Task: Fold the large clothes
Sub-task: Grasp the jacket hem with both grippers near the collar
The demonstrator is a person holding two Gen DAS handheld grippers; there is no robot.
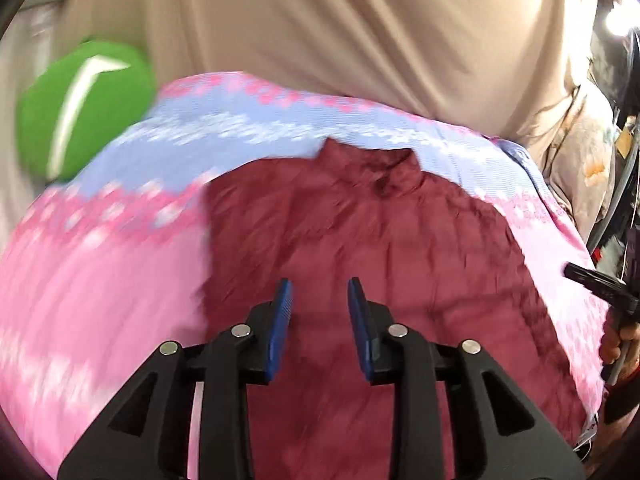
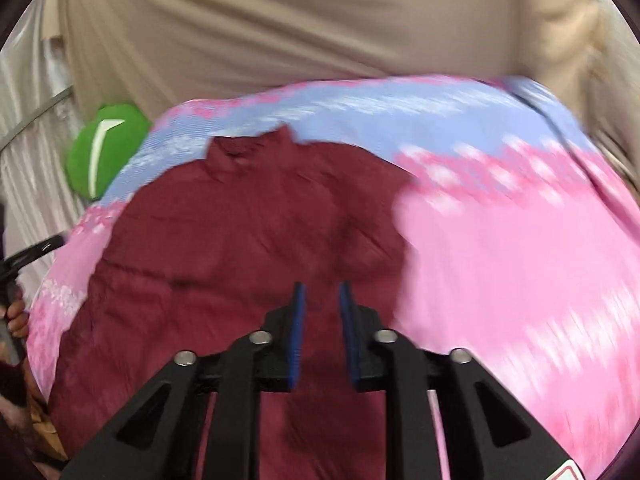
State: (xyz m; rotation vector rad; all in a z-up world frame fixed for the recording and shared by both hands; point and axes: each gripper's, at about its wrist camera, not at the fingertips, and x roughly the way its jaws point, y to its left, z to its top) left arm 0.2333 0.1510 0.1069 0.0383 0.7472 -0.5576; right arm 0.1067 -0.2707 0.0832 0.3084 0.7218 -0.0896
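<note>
A maroon garment (image 1: 360,232) (image 2: 240,248) lies spread on a pink and blue patterned bedspread (image 1: 100,280) (image 2: 520,280), its collar at the far end. My left gripper (image 1: 320,292) hovers over the garment's near part. Its blue pads stand apart, and only flat cloth shows behind the gap. My right gripper (image 2: 322,292) is over the garment's near right part. Its pads are almost together, with a dark crease of maroon cloth running through the narrow slit. Each gripper also shows at the edge of the other's view, held by a hand (image 1: 616,340) (image 2: 16,316).
A green cushion (image 1: 84,108) (image 2: 108,148) with a white mark sits at the bedspread's far left corner. A beige draped cloth (image 1: 320,20) (image 2: 280,20) hangs behind the bed. Clutter and a bright lamp (image 1: 624,16) are at the right.
</note>
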